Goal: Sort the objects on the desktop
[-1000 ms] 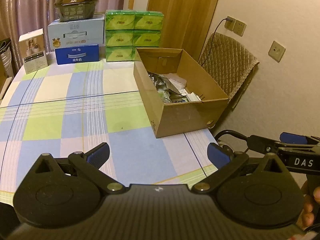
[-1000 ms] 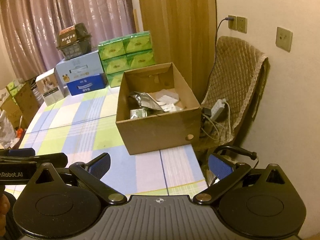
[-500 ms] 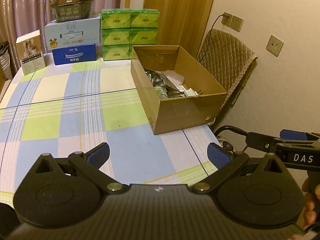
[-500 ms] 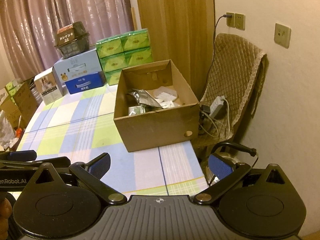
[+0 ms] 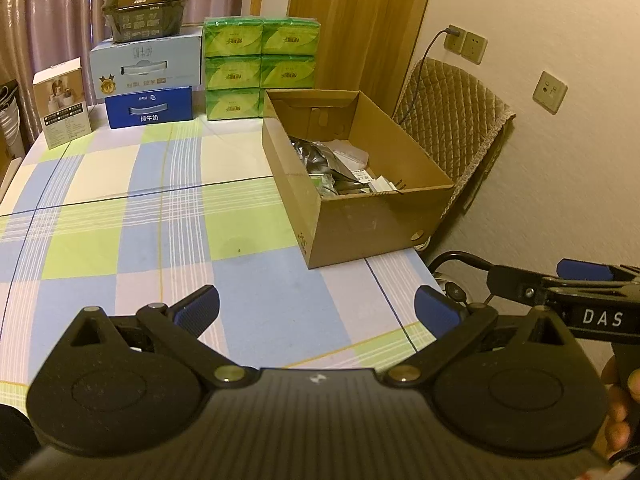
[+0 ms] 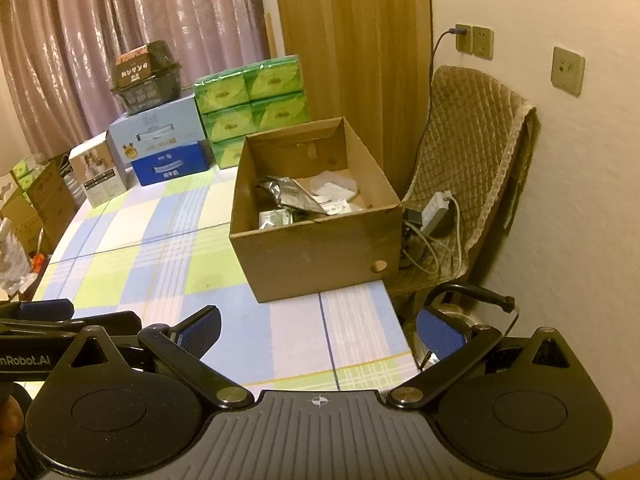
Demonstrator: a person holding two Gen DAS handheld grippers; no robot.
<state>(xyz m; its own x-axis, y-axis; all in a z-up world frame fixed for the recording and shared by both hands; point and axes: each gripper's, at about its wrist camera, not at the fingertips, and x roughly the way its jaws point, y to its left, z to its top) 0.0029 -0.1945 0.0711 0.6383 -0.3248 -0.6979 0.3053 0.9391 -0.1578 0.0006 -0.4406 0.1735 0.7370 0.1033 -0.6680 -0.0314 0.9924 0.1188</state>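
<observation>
An open cardboard box (image 5: 372,220) stands at the right side of the checked tablecloth (image 5: 140,220); it also shows in the right wrist view (image 6: 316,248). Silver foil packets (image 6: 288,196) and small white items lie inside it. My left gripper (image 5: 316,312) is open and empty, above the near table edge, well short of the box. My right gripper (image 6: 318,328) is open and empty, near the table's front right corner. Each gripper shows at the edge of the other's view.
At the table's back stand green tissue packs (image 5: 260,68), a light blue carton (image 5: 146,64) with a dark container (image 5: 146,4) on top, a blue milk box (image 5: 150,108) and a white box (image 5: 64,108). A padded chair (image 6: 468,176) with a power strip stands right of the table.
Both grippers have drawn back and risen slightly, so the box sits a little farther off in both views. Both stay open and empty.
</observation>
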